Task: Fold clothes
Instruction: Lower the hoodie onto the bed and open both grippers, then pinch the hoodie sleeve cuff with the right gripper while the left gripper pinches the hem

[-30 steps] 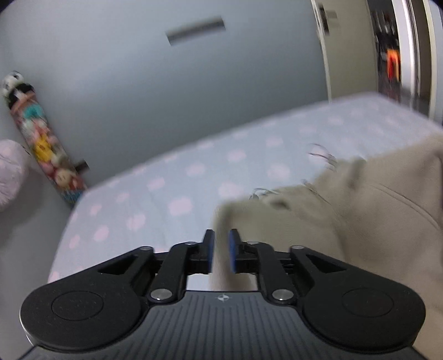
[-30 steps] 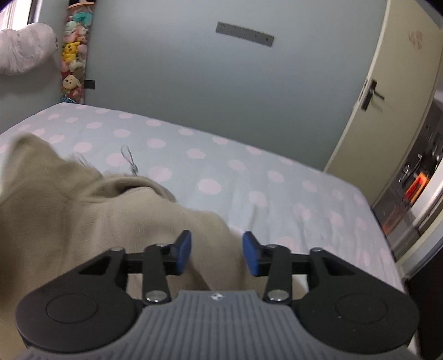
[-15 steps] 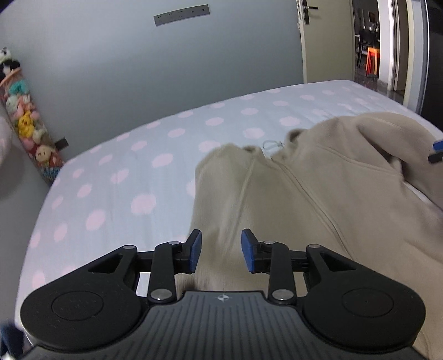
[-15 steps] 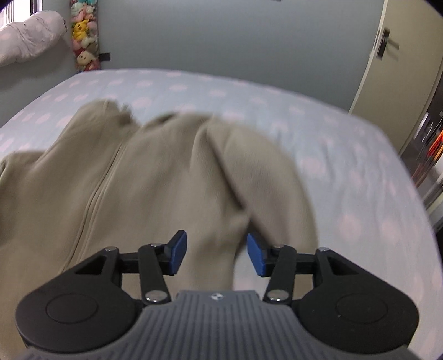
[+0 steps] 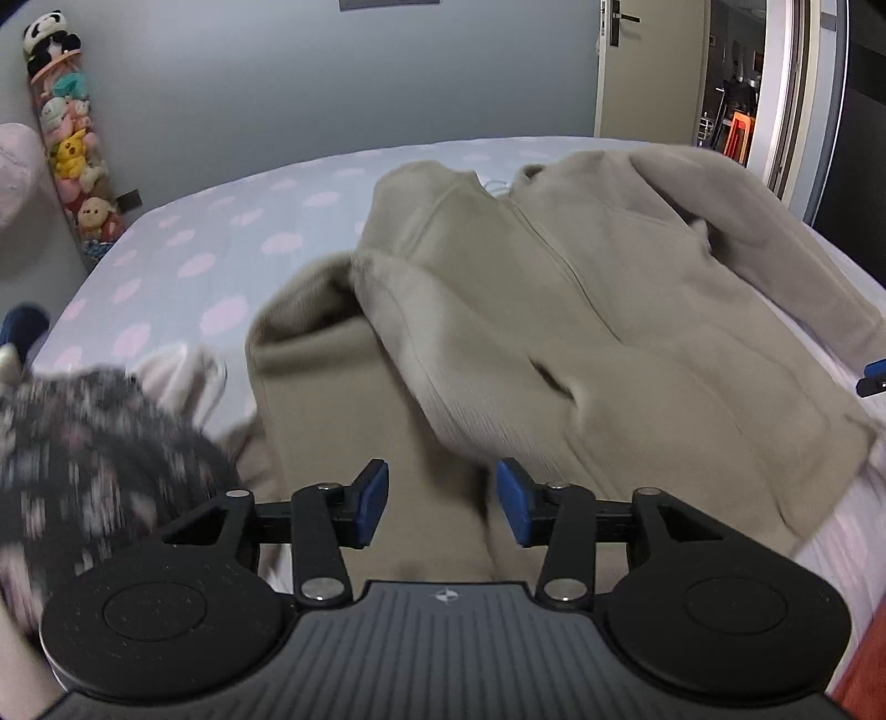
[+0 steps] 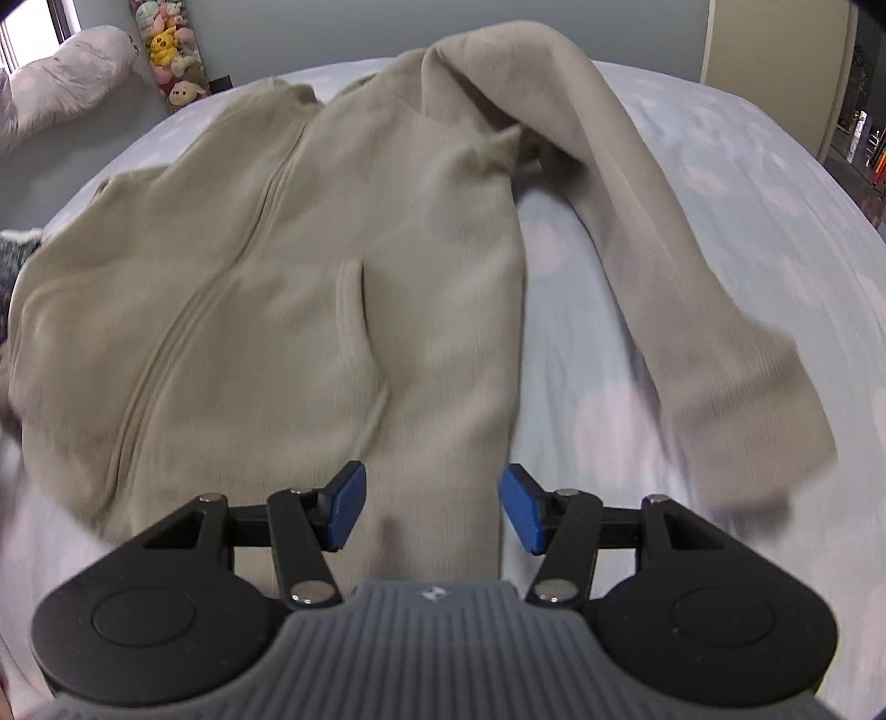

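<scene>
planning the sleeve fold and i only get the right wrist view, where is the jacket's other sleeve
observer: the other sleeve lies along the side of the jacket, its top tucked under the front panel, and it runs toward the left gripper
operator: is the left holding it
observer: no, its jaws stand open and have just been opening; the sleeve shows in the gap, not clamped
operator: anything else near it
observer: a dark flowered garment, blurred, lies just beside that sleeve

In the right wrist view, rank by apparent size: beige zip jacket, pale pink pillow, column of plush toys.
1. Beige fleece zip jacket, by far the largest.
2. Pale pink pillow at the top left.
3. Column of plush toys.
Pillow and toys lie farther off, so true sizes stay unsure.
</scene>
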A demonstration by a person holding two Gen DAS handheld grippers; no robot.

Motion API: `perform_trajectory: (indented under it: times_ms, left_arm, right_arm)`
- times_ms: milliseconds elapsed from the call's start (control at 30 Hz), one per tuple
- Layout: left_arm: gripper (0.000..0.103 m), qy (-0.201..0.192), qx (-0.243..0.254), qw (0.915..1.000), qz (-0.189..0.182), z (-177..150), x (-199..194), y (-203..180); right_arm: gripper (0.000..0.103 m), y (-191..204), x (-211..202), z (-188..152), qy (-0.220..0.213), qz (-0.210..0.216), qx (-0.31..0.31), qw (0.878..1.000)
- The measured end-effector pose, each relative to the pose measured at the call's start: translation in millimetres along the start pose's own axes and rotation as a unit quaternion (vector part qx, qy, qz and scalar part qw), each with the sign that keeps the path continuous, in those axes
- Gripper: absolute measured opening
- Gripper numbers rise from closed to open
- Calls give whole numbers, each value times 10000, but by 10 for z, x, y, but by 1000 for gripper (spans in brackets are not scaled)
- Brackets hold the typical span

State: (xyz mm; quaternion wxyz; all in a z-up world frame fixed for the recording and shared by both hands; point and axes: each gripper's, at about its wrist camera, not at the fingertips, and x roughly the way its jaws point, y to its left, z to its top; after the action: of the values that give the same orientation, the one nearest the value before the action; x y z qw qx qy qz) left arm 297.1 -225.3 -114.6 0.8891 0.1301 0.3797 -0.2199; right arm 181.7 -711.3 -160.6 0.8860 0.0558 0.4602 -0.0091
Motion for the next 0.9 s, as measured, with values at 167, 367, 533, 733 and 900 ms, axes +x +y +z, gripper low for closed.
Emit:
perform_trajectory:
  times_ms: [167,367,533,733,900]
  left_arm:
    - [42,156,665,9976,123,-292,-38,-417]
    - [41,395,618,9973,106,-508,151,-558]
    - [41,593,795,9947,269,-613,269,-576]
    - [41,545,672,9961,183,-633,292,-552]
    - [41,454,1058,9933,-112,-655,290,-720]
  right_arm:
    - [60,163,-91,-361,68,-420,-873,9953]
    - [59,199,48,-556,86,-566,-1112,9922]
    - [29,147,136,-476,-240,-417,-718,9963]
    - [12,211,-179,-314,-931,-723,-764,9901]
    - [0,-39,-365,-185,-1366,-1475,-374,9789]
